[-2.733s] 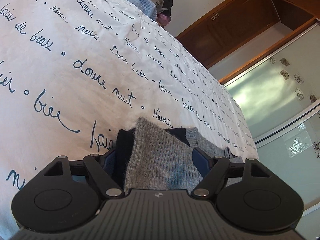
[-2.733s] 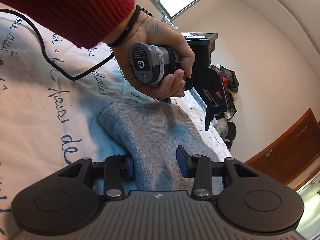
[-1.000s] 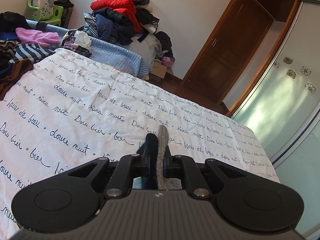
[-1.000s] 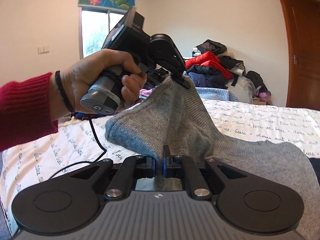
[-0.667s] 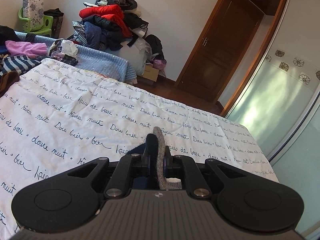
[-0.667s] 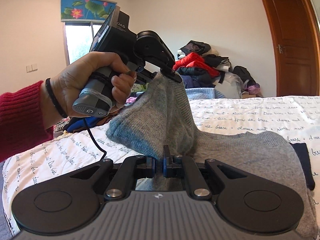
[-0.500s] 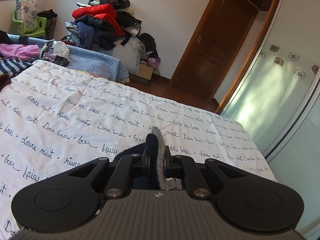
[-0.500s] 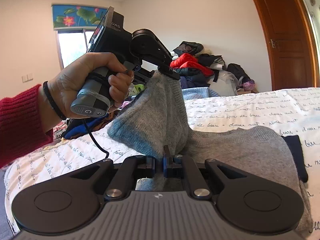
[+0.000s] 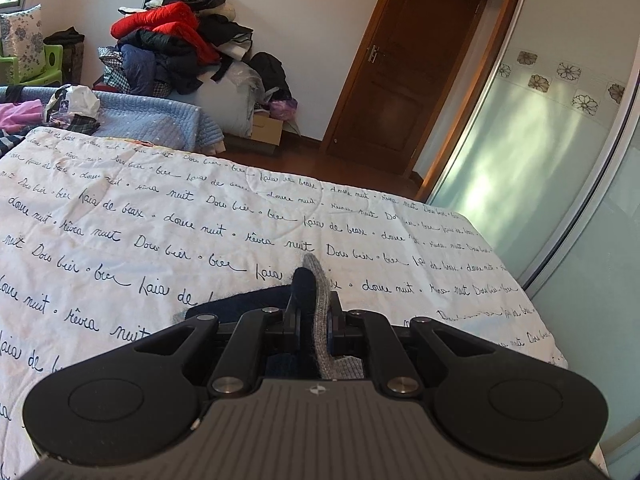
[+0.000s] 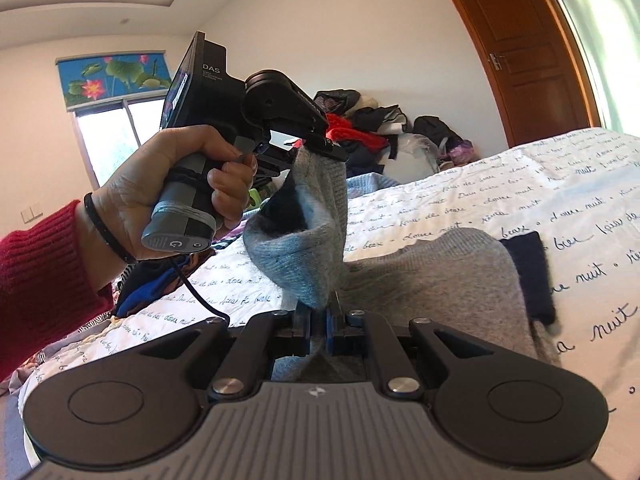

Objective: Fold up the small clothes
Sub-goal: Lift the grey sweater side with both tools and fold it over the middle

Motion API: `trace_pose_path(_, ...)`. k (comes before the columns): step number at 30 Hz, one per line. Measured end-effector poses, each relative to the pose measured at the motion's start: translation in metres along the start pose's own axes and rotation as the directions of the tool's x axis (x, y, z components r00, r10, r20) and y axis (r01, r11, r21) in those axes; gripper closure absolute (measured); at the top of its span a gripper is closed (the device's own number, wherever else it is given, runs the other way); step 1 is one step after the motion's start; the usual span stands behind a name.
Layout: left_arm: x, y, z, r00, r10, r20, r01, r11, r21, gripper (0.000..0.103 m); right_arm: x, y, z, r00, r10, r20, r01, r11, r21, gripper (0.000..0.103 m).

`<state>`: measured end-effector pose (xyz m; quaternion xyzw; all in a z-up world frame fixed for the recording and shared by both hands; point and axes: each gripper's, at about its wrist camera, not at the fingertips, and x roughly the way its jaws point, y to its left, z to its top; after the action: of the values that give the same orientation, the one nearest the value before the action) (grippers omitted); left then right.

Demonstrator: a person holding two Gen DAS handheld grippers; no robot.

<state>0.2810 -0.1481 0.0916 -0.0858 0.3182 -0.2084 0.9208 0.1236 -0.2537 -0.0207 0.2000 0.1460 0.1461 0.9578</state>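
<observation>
Grey sweater [image 10: 440, 276] is lying mostly on the bed [image 9: 160, 216], and I am lifting one edge of it above the bed with my left tool [image 10: 332, 148] clamped on the upper part and my right tool [image 10: 317, 322] clamped on the lower part. I am judging that the knit could be slipping from either pinch, since both are holding only a thin edge, letting the fold land crooked over the dark inner layer [image 10: 528, 276].

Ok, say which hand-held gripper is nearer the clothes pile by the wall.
Left. The left hand-held gripper hangs toward the clothes pile; the right hand-held gripper is farther back.
</observation>
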Motion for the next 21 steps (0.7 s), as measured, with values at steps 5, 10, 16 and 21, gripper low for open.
trace_pose_path(5,0.006,-0.011,-0.007,1.0,0.001,-0.005,-0.001,0.999,0.035,0.091,0.002,-0.01,-0.002,1.0,0.014,-0.02,-0.013,0.999,0.039,0.096)
trace_pose_path(10,0.004,-0.012,-0.01,1.0,-0.002,-0.006,0.002,0.999,0.034,0.091,0.008,-0.017,-0.006,0.999,0.015,-0.049,-0.013,0.999,0.049,0.095)
trace_pose_path(16,-0.001,-0.012,-0.009,1.0,-0.011,-0.004,0.011,0.999,0.034,0.092,0.023,-0.024,-0.006,0.995,0.017,-0.098,-0.009,0.997,0.083,0.089)
trace_pose_path(21,-0.004,-0.015,-0.01,1.0,-0.025,-0.007,0.025,0.999,0.046,0.091,0.025,-0.026,-0.009,0.995,0.026,-0.093,-0.014,0.991,0.131,0.037)
